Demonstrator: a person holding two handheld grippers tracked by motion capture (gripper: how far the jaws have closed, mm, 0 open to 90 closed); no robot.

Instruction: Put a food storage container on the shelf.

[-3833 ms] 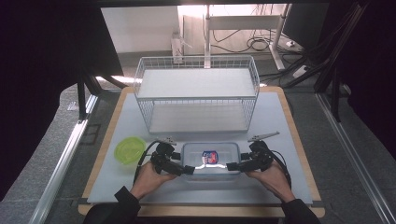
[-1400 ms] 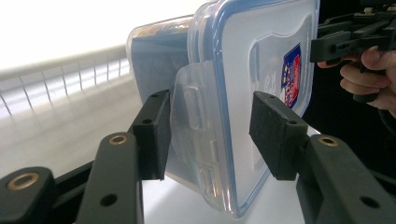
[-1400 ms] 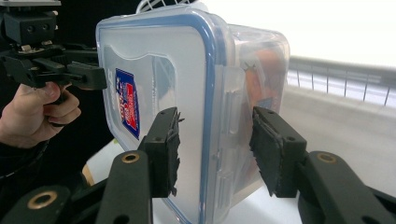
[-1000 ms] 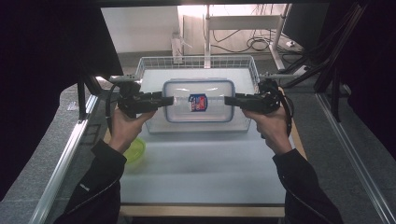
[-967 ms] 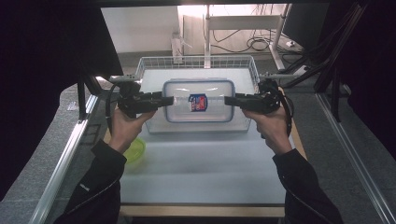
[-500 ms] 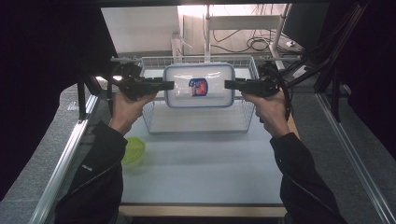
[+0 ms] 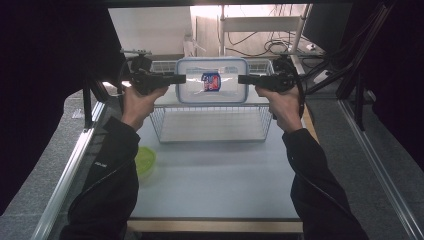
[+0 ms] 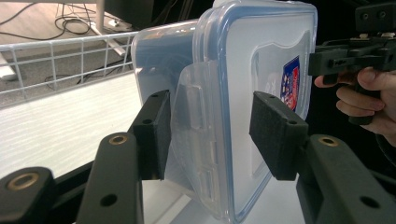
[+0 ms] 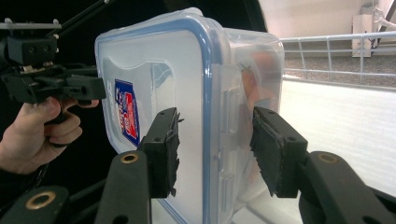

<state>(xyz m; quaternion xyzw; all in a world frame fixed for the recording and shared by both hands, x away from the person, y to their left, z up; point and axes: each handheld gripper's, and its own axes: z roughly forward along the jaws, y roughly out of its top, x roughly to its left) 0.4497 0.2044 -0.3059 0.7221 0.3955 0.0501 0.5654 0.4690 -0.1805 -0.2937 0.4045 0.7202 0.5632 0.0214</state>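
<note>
Box (image 7: 212, 80), clear with a blue-rimmed lid and a red-and-blue label, held up in the air over the wire basket (image 7: 215, 117) at the far side of the desk (image 7: 215, 170), lid facing the high view. Carried between two hand-held grippers, one at each short end. Left hand-held gripper (image 7: 172, 79) clamped on the box's left end; seen along its own jaws (image 8: 212, 133), one pad pressed on the lid face, the other on the clear side latch behind. Right hand-held gripper (image 7: 246, 79) clamped on the right end likewise; in its own view (image 9: 215, 151), one pad on the lid, the other on the body side. Neither set of jaws wide nor fully closed, just spread enough to take the box's depth. Box roughly level from left to right, clear of the basket's rim. Basket standing on the desk with white floor showing inside. Green bowl (image 7: 145, 160) on the desk near the left edge, well apart from the box, partly hidden by the left sleeve
</note>
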